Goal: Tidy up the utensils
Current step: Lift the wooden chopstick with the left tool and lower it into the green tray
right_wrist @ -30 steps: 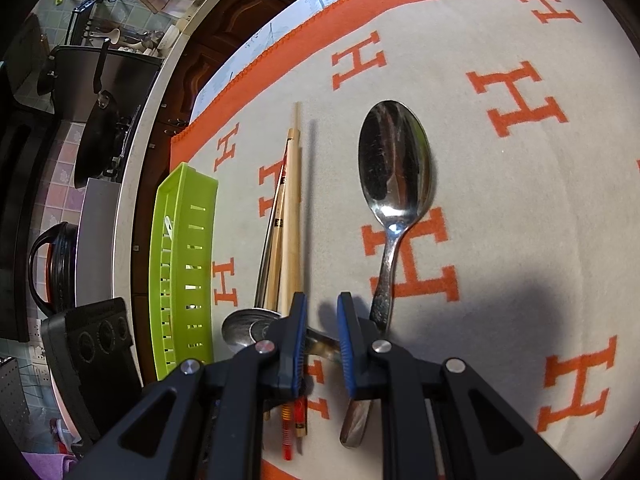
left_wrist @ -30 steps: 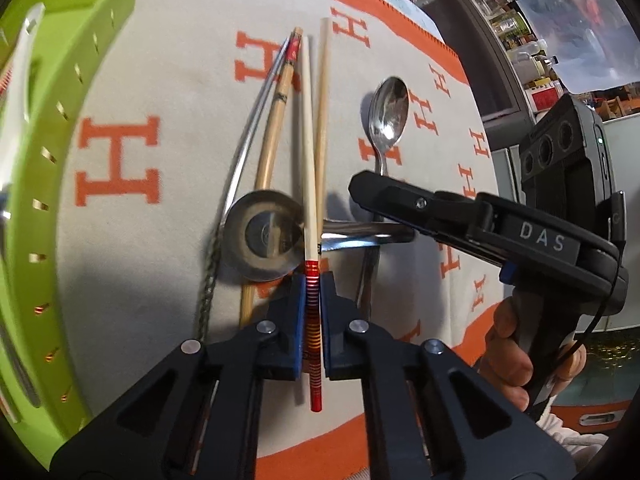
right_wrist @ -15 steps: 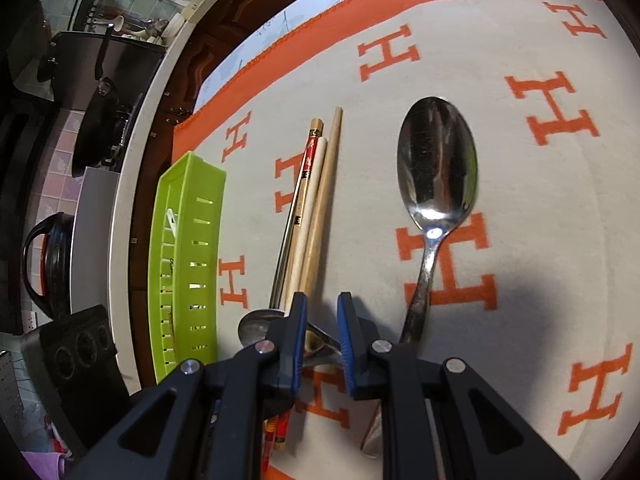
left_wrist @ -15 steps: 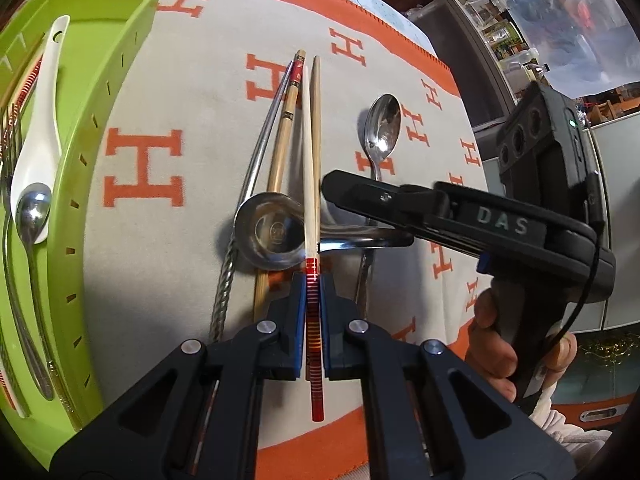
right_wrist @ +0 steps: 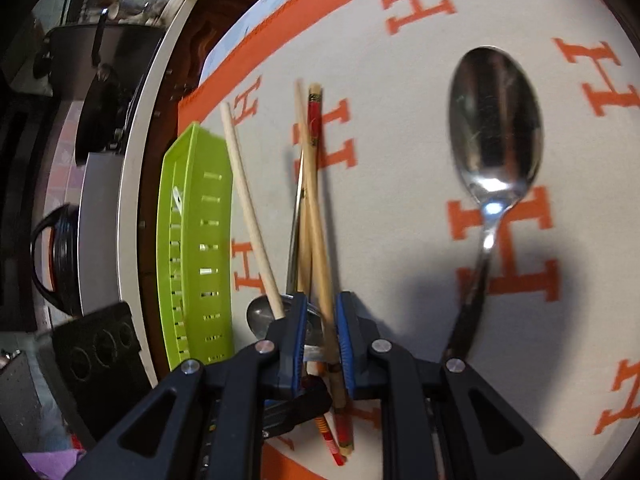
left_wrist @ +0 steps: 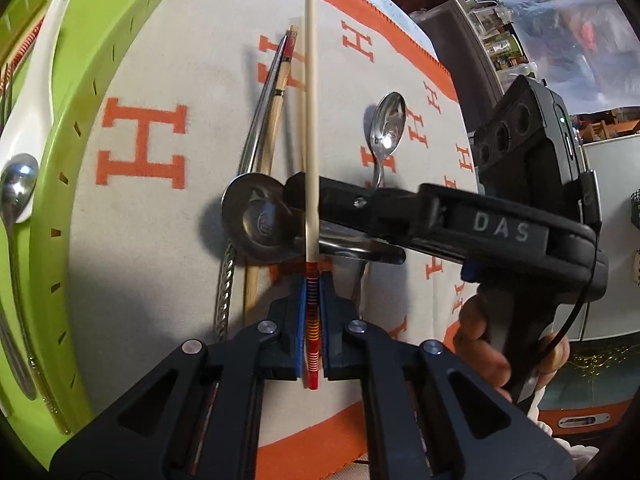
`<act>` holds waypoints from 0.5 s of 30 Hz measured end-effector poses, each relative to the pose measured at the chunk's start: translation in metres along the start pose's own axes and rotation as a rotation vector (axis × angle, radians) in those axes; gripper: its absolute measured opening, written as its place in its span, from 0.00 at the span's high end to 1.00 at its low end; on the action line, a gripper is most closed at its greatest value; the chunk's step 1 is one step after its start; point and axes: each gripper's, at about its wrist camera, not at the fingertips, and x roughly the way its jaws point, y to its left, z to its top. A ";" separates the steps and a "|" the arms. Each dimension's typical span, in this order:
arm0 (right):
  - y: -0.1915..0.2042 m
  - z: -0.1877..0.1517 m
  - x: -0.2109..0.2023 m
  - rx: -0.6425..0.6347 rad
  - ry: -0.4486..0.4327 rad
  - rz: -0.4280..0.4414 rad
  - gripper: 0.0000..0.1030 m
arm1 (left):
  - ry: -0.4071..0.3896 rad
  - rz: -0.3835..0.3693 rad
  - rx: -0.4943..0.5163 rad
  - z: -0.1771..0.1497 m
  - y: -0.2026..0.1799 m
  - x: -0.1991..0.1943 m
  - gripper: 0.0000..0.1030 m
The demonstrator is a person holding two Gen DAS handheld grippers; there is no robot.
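My left gripper [left_wrist: 312, 284] is shut on the red-striped end of a cream chopstick [left_wrist: 310, 120], which is lifted off the cloth and angled toward the green tray [left_wrist: 116, 60]. The same chopstick [right_wrist: 248, 216] shows in the right wrist view beside the tray [right_wrist: 192, 240]. My right gripper [right_wrist: 322, 320] is open by a narrow gap, low over the small steel ladle [right_wrist: 258, 316]. A wooden chopstick [right_wrist: 324, 280] and the ladle's flat handle lie between its jaws. Its fingers [left_wrist: 360, 204] reach in from the right above the ladle [left_wrist: 256, 216]. A steel spoon [right_wrist: 496, 136] lies to the right.
The tray holds a white spoon [left_wrist: 36, 80] and a metal spoon [left_wrist: 16, 184]. A long twisted metal handle [left_wrist: 224, 288] lies beside the chopsticks on the orange-lettered cloth [right_wrist: 400, 80]. Pots [right_wrist: 108, 92] and a kettle [right_wrist: 56, 260] stand beyond the table edge. A hand [left_wrist: 492, 344] holds the right gripper.
The left gripper has raised the striped chopstick away from the other chopsticks and toward the tray. The right gripper has slid forward over the ladle, its gap unchanged.
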 end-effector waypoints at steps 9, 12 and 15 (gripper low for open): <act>0.000 -0.003 -0.005 0.020 -0.019 -0.056 0.94 | -0.054 0.017 -0.012 0.001 -0.001 -0.024 0.97; 0.003 -0.006 -0.015 0.027 -0.045 -0.071 0.94 | -0.079 0.016 -0.003 -0.002 -0.003 -0.041 0.97; 0.007 -0.010 -0.027 0.032 -0.067 -0.065 0.94 | -0.106 0.021 0.020 -0.006 -0.007 -0.061 0.97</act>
